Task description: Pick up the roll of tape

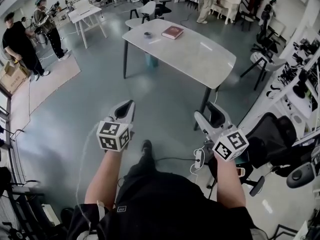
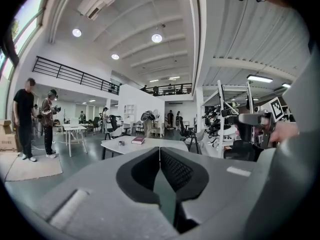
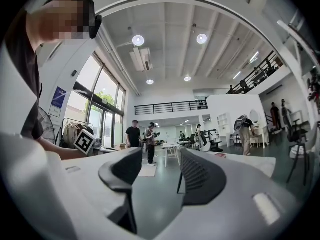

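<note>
The roll of tape (image 1: 147, 34) is a small dark ring on the white table (image 1: 200, 54), next to a red book (image 1: 172, 32). Both grippers hang over the floor, well short of the table. My left gripper (image 1: 127, 105) points toward the table with its jaws shut and nothing in them. In the left gripper view the tape (image 2: 121, 143) is tiny and far beyond the closed tips (image 2: 159, 149). My right gripper (image 1: 209, 115) stands open and empty. In the right gripper view its two pads (image 3: 200, 176) show a wide gap, with floor behind.
Two people (image 1: 20, 44) stand at the far left by a small white table (image 1: 85, 14). Chairs (image 1: 145, 11) stand behind the main table. A black office chair (image 1: 272, 139) and cluttered shelves (image 1: 300, 74) line the right side. A cable and power strip (image 1: 198, 159) lie on the floor.
</note>
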{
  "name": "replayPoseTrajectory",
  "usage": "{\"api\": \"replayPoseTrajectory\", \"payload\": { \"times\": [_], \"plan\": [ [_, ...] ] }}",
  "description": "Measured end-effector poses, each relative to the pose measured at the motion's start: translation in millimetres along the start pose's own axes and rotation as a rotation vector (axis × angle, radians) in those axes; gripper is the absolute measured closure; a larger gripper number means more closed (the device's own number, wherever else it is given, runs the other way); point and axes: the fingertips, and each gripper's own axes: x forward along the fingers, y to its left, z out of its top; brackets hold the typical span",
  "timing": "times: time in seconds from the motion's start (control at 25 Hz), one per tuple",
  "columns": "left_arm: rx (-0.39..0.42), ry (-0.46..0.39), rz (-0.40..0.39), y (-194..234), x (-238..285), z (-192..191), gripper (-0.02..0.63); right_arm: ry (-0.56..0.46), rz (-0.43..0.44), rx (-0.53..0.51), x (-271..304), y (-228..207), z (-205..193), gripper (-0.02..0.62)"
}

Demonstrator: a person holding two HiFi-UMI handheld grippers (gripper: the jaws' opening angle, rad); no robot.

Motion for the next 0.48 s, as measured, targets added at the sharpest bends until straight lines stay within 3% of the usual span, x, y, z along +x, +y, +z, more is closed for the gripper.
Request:
{"api": "replayPoseTrajectory", "payload": {
  "times": [0.24,0.48],
  "plan": [
    [-0.009,0.004,-0.012,32.4,44.0,-3.2,0.594,0.016,-0.005,0.007,45.3,-25.7,-9.9,0.351],
    [-0.024,0.001,-0.022,97.3,104.2,2.7,0.595,0.039,0.016,0.004,135.9,-55.1,-18.5,0.351]
  ]
}}
